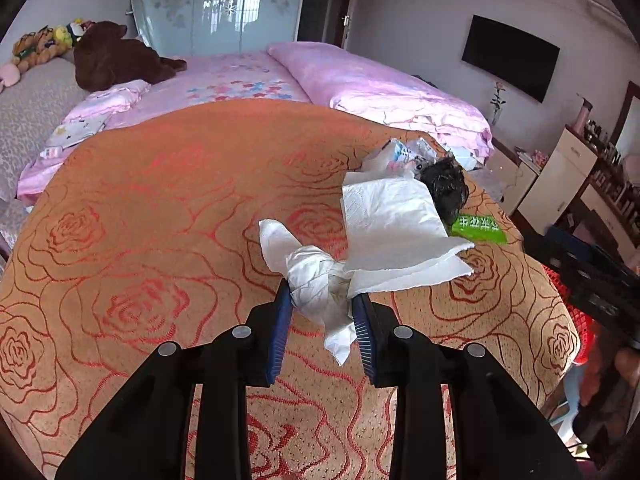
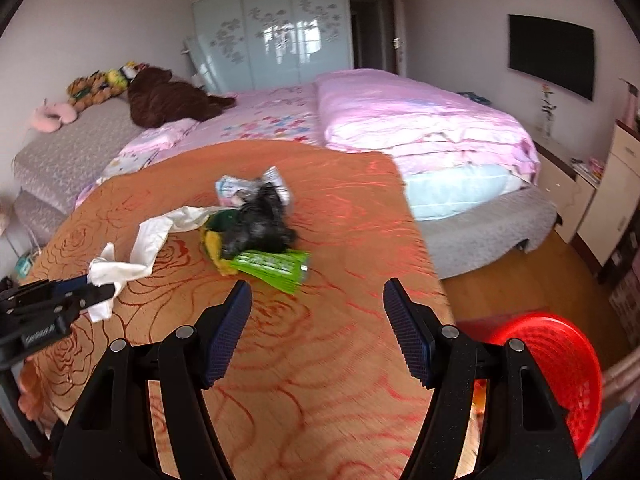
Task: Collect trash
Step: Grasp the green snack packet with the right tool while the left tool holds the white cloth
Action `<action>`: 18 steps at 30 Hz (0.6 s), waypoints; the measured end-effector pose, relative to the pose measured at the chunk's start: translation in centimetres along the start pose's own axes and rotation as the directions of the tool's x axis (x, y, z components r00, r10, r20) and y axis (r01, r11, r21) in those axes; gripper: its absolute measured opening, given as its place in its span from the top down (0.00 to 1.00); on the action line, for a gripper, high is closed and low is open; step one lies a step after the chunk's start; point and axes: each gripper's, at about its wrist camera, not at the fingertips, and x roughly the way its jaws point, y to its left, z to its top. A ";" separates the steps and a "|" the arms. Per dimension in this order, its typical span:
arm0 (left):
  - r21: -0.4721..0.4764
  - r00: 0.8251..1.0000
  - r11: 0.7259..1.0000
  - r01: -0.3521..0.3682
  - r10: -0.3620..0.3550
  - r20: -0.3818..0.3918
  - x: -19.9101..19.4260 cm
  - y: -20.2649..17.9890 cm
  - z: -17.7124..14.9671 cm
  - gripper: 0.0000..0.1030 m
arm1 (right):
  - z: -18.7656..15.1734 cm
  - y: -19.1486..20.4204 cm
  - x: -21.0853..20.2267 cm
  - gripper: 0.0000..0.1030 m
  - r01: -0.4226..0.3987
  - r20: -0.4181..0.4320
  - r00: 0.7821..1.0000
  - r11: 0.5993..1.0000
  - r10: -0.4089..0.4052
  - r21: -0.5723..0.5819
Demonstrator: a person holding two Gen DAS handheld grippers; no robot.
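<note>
My left gripper (image 1: 322, 302) is shut on a crumpled white tissue (image 1: 316, 280) over the orange rose-patterned table cover (image 1: 168, 216); it also shows at the left of the right wrist view (image 2: 102, 292), holding the tissue (image 2: 116, 274). A flat white paper towel (image 1: 394, 232) lies just beyond. Behind it sit a black crumpled bag (image 1: 446, 188), a green wrapper (image 1: 478, 228) and a printed plastic wrapper (image 1: 400, 154). My right gripper (image 2: 318, 300) is open and empty, in front of the trash pile: green wrapper (image 2: 276, 266), black bag (image 2: 256, 226).
A red plastic basket (image 2: 560, 364) stands on the floor to the right of the table. A bed with pink bedding (image 2: 400, 120) and plush toys (image 2: 168, 96) lies behind. Cabinets (image 2: 616, 184) line the right wall.
</note>
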 end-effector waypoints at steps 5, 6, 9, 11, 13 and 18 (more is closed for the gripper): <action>0.002 1.000 1.000 0.003 -0.003 -0.009 0.3 0.1 -0.2 0.72 | 1.0 0.8 3.0 0.36 -0.007 -0.038 0.999 1.000 0.007 -0.010; 0.005 1.000 1.000 0.002 -0.002 -0.012 0.4 0.1 -0.2 0.72 | 1.2 0.9 3.6 0.37 -0.012 -0.045 0.999 1.000 0.011 -0.008; 0.012 1.000 1.000 -0.004 0.004 -0.018 0.6 0.0 -0.3 0.72 | 1.6 1.3 4.7 0.38 -0.026 -0.059 0.998 1.000 0.026 -0.007; 0.007 1.000 1.000 0.001 -0.001 -0.025 0.7 0.0 -0.2 0.72 | 1.7 1.5 5.1 0.44 -0.031 -0.068 0.997 0.999 0.030 -0.017; 0.006 1.000 1.000 0.004 -0.004 -0.031 0.8 -0.1 -0.2 0.72 | 1.7 1.6 5.6 0.51 -0.043 -0.086 0.995 0.999 0.041 -0.016; 0.015 0.999 1.000 0.009 -0.008 -0.036 0.8 -0.2 -0.4 0.70 | 1.5 1.4 6.1 0.69 -0.061 -0.111 0.992 0.998 0.060 -0.007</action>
